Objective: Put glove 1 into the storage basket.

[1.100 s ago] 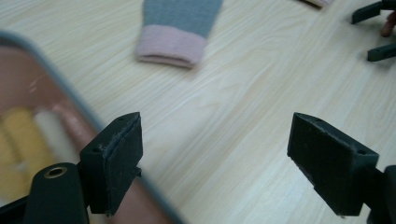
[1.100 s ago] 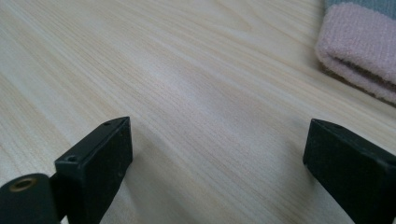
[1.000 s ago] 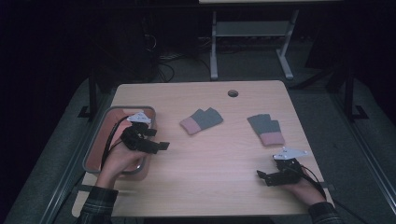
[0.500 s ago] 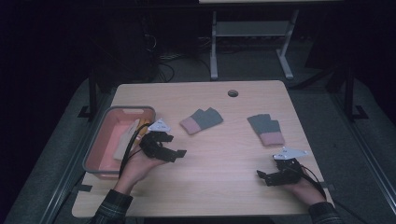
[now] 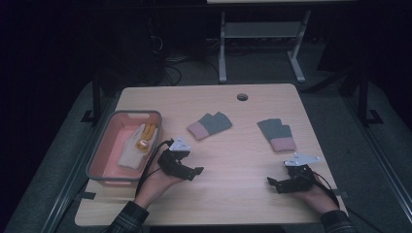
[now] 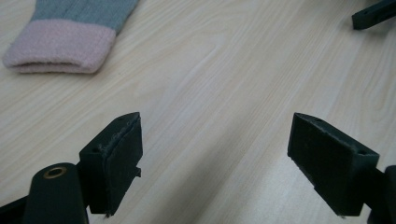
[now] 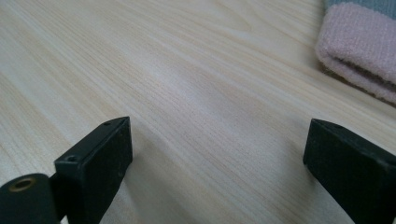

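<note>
Two grey gloves with pink cuffs lie on the wooden table (image 5: 233,160): one glove (image 5: 210,125) near the middle, the other glove (image 5: 277,134) to the right. My left gripper (image 5: 193,170) hovers just right of the pink basket (image 5: 97,160), open and empty, below the middle glove. In the left gripper view its gripper (image 6: 229,154) faces bare wood, with the glove's cuff (image 6: 60,46) ahead on the left. My right gripper (image 5: 273,183) rests open near the front right edge. In the right gripper view that gripper (image 7: 219,158) holds nothing, and a pink cuff (image 7: 359,51) lies at upper right.
Inside the basket lies a white glove with yellow fingers (image 5: 137,144). A round cable hole (image 5: 242,97) sits at the table's far edge. A white metal frame (image 5: 257,43) stands on the dark floor beyond the table.
My left gripper has moved from above the basket rightward onto the table, empty, leaving the white glove visible in the basket. The right gripper has stayed put.
</note>
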The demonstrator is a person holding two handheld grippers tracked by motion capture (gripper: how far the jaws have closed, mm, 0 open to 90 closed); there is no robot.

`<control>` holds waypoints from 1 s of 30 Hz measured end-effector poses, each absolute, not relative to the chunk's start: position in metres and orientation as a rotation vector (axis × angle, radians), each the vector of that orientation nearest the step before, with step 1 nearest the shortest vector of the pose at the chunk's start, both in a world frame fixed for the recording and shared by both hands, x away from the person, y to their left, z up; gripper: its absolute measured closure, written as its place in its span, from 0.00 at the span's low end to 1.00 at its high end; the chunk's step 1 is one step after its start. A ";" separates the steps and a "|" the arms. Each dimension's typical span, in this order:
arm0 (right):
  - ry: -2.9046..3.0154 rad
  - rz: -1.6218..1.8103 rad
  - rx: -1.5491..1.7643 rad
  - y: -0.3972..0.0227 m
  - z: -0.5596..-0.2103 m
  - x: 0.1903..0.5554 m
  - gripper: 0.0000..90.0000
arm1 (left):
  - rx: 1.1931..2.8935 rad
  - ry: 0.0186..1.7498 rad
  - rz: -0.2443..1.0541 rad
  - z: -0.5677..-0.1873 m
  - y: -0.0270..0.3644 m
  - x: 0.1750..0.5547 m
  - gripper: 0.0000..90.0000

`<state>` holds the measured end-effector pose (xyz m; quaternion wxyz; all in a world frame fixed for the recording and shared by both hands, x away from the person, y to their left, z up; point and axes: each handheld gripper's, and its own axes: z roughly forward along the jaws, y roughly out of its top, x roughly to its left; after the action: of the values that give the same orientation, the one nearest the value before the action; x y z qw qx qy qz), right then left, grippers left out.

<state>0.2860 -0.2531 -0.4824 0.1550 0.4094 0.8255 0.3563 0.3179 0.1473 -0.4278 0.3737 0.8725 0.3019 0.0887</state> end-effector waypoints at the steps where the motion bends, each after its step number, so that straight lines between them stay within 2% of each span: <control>1: 2.365 1.021 1.172 -0.253 -0.482 0.286 0.09 | 2.240 0.773 0.233 -0.431 0.146 0.317 0.19; 11: 2.364 1.021 1.172 -0.253 -0.482 0.286 0.09 | 2.341 0.734 0.250 -0.464 0.140 0.309 0.19; 22: 2.410 0.958 1.171 -0.253 -0.476 0.286 0.10 | 2.257 0.678 0.287 -0.478 0.147 0.303 0.13; 24: 2.400 0.979 1.162 -0.253 -0.471 0.286 0.16 | 2.258 0.678 0.288 -0.478 0.147 0.303 0.14; 27: 2.391 0.995 1.152 -0.255 -0.466 0.288 0.18 | 2.256 0.679 0.287 -0.478 0.147 0.303 0.14; 30: 2.385 1.003 1.182 -0.256 -0.463 0.289 0.25 | 2.251 0.682 0.284 -0.478 0.146 0.303 0.14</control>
<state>0.2895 -0.2564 -0.4632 0.1480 0.4108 0.8293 0.3489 0.3028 0.1465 -0.4778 0.3766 0.8802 0.2667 0.1110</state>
